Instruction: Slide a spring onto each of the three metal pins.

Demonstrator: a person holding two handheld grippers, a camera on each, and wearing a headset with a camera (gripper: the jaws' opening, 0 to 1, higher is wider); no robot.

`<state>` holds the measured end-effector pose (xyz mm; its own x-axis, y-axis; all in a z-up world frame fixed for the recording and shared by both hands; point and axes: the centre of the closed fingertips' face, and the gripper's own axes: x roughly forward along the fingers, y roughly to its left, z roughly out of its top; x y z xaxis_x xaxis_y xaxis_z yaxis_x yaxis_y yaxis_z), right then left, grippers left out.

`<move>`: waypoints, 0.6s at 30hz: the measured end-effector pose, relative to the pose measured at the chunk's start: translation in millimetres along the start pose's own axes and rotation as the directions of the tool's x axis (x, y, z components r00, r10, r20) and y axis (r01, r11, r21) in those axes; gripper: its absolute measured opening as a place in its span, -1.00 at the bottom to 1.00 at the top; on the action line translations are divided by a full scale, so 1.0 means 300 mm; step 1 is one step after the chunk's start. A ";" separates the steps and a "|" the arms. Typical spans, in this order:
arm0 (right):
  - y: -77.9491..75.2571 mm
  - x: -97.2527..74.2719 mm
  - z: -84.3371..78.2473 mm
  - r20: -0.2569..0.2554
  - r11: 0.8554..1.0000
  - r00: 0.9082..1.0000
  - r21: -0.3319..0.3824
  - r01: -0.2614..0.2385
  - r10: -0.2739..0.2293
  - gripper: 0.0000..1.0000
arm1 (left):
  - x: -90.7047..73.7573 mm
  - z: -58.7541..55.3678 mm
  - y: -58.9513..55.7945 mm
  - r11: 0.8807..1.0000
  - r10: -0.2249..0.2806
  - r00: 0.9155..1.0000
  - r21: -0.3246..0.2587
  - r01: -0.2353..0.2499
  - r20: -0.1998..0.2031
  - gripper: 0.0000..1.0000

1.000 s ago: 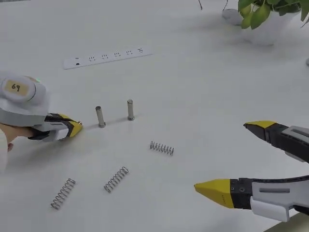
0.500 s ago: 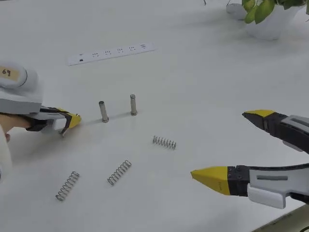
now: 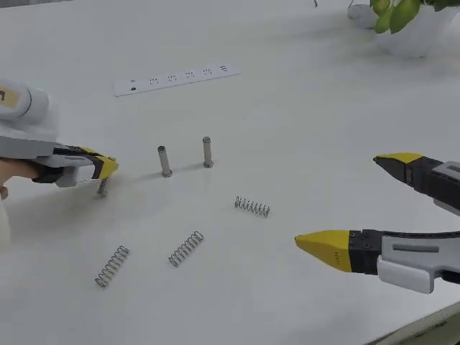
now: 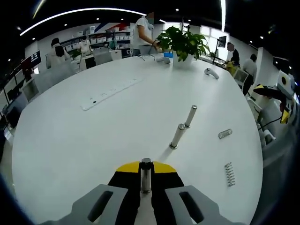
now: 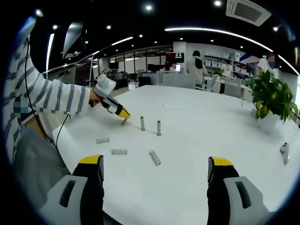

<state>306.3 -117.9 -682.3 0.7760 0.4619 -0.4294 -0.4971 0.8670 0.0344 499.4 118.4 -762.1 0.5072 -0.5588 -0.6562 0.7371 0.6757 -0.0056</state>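
Standing upright on the smooth white tabletop [image 3: 323, 108], two metal pins [image 3: 164, 161] were recorded side by side, not touching. Each was a plain grey cylinder with a wider foot.

A third pin [image 3: 102, 187] was held pinched in the left gripper [image 3: 106, 167], just left of the pair. In the head view its lower end was seen jutting below the yellow tips, and contact with the table could not be determined. In the left gripper view the same pin [image 4: 146, 174] was shown clamped lengthwise between the two pressed-in jaws, its rounded head clear of them.

Three springs [image 3: 252, 207] of thin wire coil were noted lying flat and well apart, on the near side of the pins, with none on a pin.

The right gripper [image 3: 338, 201], black with yellow tips and a pale grey body, was held over the near right of the table with its jaws spread wide and nothing between them.

In the right gripper view a striped sleeve [image 5: 51, 101] was seen behind the left gripper.

A long, flat white power strip [image 3: 176, 76] was noted beyond the pins, and a leafy green plant [image 3: 402, 11] at the far right
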 end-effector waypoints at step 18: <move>-0.001 -0.018 -0.003 -0.008 1.000 1.000 -0.011 0.002 -0.002 0.81 | -0.052 0.035 -0.001 0.998 0.004 1.000 0.067 -0.006 0.021 -1.00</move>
<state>301.7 -120.7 -680.7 0.7738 0.4591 -0.4365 -0.5000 0.8657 0.0241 495.9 121.8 -744.0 0.5199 -0.5659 -0.6400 0.7624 0.6452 0.0488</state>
